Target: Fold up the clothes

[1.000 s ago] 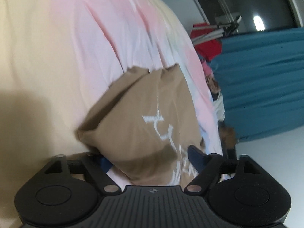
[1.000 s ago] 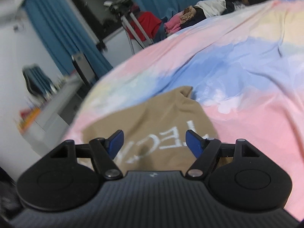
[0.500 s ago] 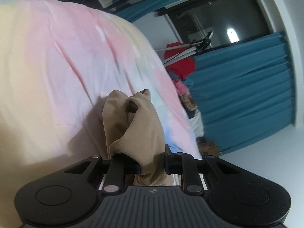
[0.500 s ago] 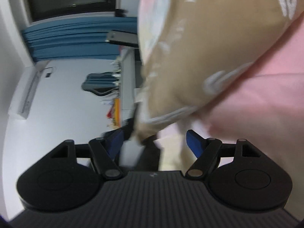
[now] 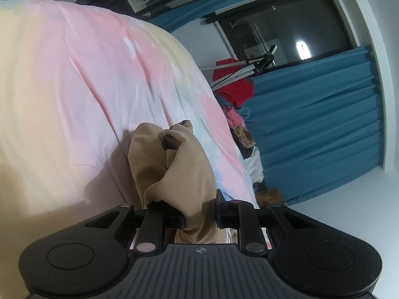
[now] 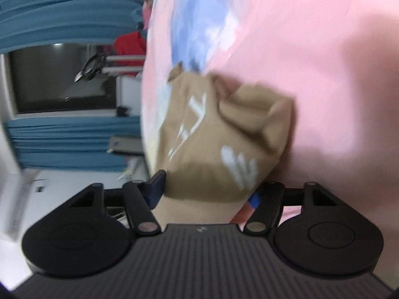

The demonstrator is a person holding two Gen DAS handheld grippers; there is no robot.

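Observation:
A tan garment (image 5: 174, 174) with white lettering lies bunched on a pastel pink, blue and yellow bedsheet (image 5: 74, 87). My left gripper (image 5: 199, 218) is shut on a fold of the tan garment, which rises between the fingers. In the right wrist view the tan garment (image 6: 219, 144) fills the gap between the fingers of my right gripper (image 6: 208, 190), which stand fairly wide apart around the cloth. That view is blurred and rolled sideways.
Blue curtains (image 5: 311, 124) and a dark window (image 5: 286, 32) stand beyond the bed. A red garment on a white rack (image 5: 234, 82) and a pile of clothes (image 5: 239, 134) lie at the bed's far edge.
My left gripper closed on the tan garment and bunched it up. My right gripper rolled sideways and moved onto the garment, which now sits between its fingers.

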